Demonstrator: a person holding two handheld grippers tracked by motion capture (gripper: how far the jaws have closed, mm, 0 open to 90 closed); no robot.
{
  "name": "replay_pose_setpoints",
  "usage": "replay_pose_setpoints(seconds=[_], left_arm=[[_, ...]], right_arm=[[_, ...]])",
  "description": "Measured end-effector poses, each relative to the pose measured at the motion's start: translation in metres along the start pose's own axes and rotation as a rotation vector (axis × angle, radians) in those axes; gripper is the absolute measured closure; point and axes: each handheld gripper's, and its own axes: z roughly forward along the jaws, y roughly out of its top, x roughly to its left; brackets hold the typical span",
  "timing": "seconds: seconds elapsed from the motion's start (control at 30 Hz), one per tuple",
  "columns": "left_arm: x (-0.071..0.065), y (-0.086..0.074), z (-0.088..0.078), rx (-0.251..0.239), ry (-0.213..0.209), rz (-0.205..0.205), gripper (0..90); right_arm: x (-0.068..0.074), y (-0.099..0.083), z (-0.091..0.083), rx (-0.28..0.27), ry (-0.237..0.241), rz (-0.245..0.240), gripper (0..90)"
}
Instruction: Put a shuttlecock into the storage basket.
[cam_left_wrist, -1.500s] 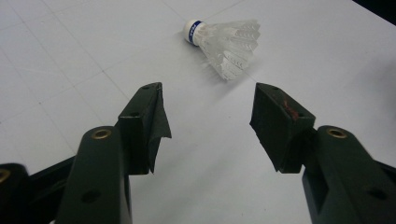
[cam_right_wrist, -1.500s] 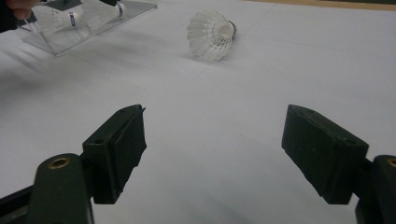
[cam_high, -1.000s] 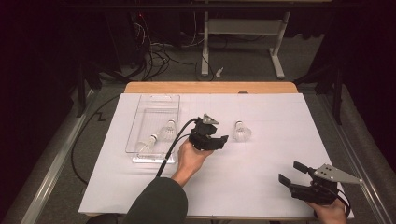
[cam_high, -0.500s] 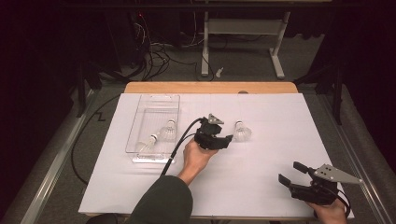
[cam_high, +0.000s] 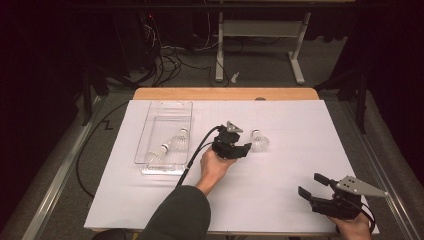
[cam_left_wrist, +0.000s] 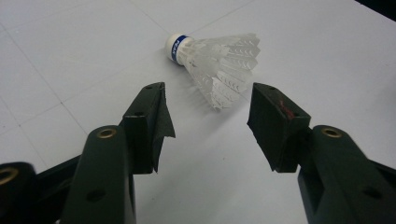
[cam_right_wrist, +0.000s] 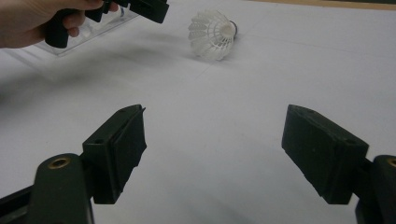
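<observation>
White feathered shuttlecock (cam_left_wrist: 215, 63) lies just ahead; our left gripper (cam_left_wrist: 208, 123) gapes empty, right gripper (cam_right_wrist: 212, 151) too. Rec.: close on skirt gently.

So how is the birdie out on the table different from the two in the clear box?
The lone shuttlecock lies on the bare white table, while the two boxed shuttlecocks lie inside the clear tray. The lone shuttlecock sits just ahead of the open left tool; the boxed shuttlecocks sit off to that tool's other side. All three are white, feathered and lying on their sides.
</observation>
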Motion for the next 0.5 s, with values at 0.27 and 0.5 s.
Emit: replay_pose_setpoints(seconds=[0.27, 0.5], left_arm=[[-0.002, 0.001, 0.012, 0.021, 0.001, 0.012, 47.1], [-0.003, 0.003, 0.022, 0.028, 0.009, 0.006, 47.5]], right_arm=[[0.000, 0.000, 0.000, -0.001, 0.002, -0.001, 21.9], [0.000, 0.000, 0.000, -0.001, 0.002, 0.001, 21.9]])
